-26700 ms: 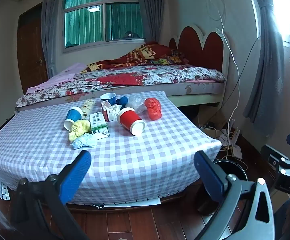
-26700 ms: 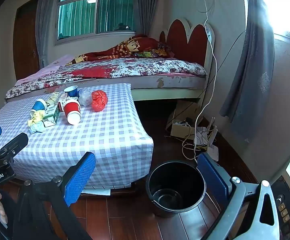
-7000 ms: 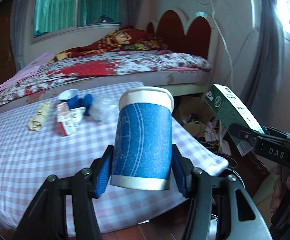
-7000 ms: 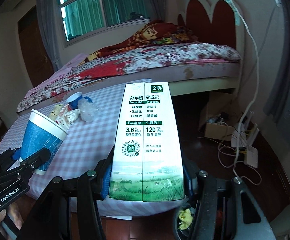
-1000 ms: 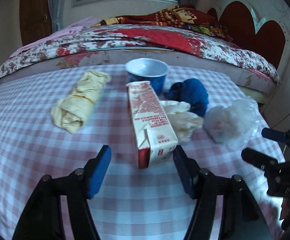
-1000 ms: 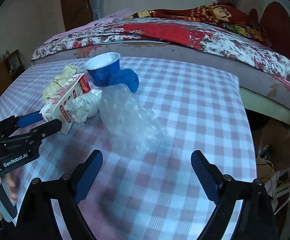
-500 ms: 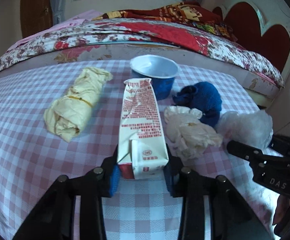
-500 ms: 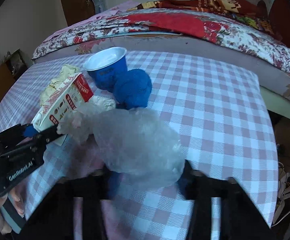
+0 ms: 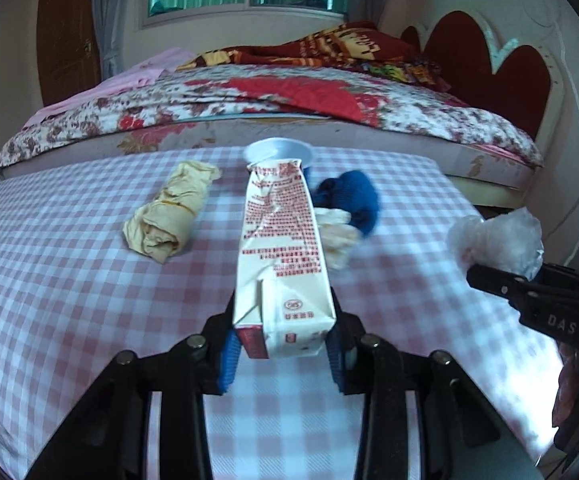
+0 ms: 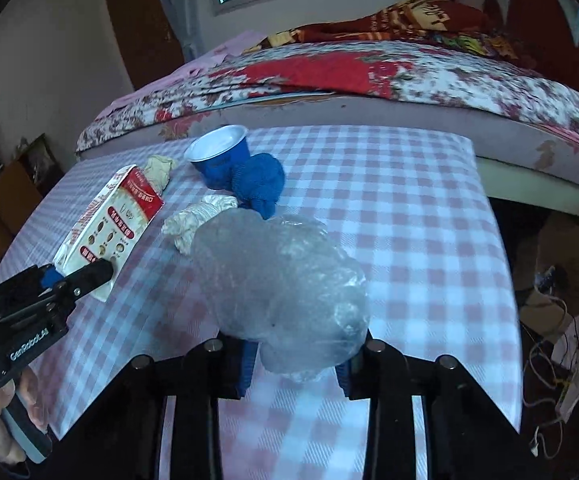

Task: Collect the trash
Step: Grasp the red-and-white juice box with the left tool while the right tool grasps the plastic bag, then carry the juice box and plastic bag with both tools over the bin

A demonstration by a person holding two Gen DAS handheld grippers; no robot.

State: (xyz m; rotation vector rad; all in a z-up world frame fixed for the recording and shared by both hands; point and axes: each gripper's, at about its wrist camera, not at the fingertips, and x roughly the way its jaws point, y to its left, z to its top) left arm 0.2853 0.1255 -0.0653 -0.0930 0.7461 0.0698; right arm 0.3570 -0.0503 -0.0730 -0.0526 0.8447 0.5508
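Gripping the milk carton (image 9: pixel 281 256) low in our left gripper (image 9: pixel 283 354) while our right gripper (image 10: pixel 295 368), closing, pinches the crumpled plastic bag (image 10: pixel 281 288), we risk either slipping free

L gripper (image 9: pixel 283 354) clamped, tilted down; R gripper (image 10: pixel 295 364) jaws closing, tilted down.

Seemingly a home bedroom: bed (image 9: pixel 289 112), headboard (image 9: pixel 489 68)
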